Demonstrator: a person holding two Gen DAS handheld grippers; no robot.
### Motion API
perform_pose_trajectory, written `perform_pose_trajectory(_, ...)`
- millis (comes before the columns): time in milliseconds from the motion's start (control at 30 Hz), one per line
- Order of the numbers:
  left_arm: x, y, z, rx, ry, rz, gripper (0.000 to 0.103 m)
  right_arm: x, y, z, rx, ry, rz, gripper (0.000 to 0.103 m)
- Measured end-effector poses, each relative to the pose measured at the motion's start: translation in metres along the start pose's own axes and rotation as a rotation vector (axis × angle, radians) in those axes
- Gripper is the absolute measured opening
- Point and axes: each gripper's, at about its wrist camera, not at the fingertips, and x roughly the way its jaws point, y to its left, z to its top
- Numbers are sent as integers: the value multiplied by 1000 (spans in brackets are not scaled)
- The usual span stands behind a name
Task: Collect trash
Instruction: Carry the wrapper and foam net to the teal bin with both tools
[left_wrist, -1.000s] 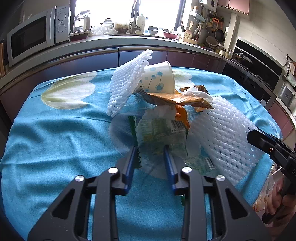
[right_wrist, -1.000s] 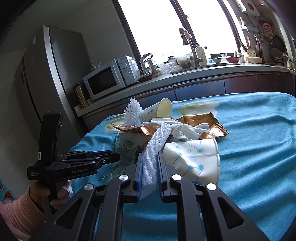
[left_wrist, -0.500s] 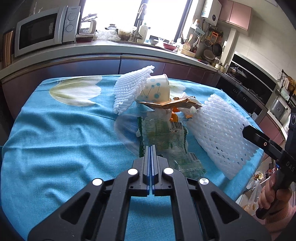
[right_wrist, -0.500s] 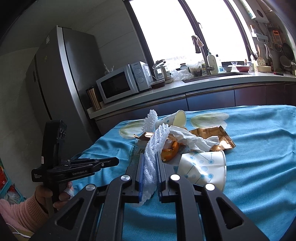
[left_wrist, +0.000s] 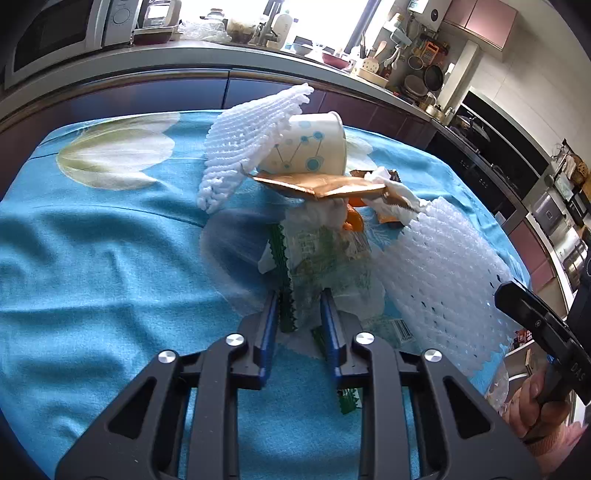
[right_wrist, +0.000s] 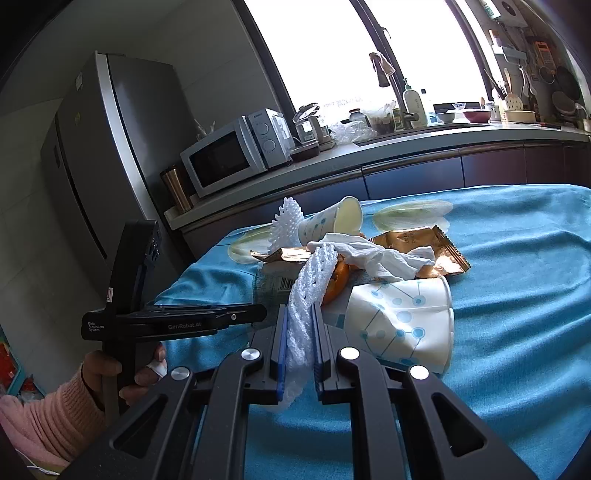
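The collecting is only begun: the right hand-held gripper (right_wrist: 299, 314) clamps a white foam net (right_wrist: 308, 295) at lower centre, the left hand-held gripper (left_wrist: 299, 299), just reopened narrowly, straddles a clear green-edged wrapper (left_wrist: 325, 258), while cups and wrappers lie on the worktop (left_wrist: 110, 258).

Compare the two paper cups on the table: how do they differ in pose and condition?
The far cup leans on a white foam net, mouth raised, and keeps its round shape. The near cup lies flat on the blue cloth, its side dented. Both are white with blue dot-and-line print, and both are tipped over.
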Motion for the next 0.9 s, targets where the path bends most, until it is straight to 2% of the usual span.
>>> perform_pose_trajectory(67,-3,-3,-3,7,-18,20,15,-1,1,-1,-5,1,3,11)
perform_pose_trajectory(133,-9,-2,-7,-2,-32,7,13,-3,2,0,-6,-2,11,11)
perform_pose_trajectory(433,-69,7,-36,-29,-127,21,12,-13,29,8,-62,-36,86,11)
perform_pose_trajectory(600,-112,26,-57,-69,-181,91,13,-4,52,13,-83,-27,167,11)
perform_pose_trajectory(900,-198,104,-90,-247,-300,288,13,54,120,29,-136,53,354,11)
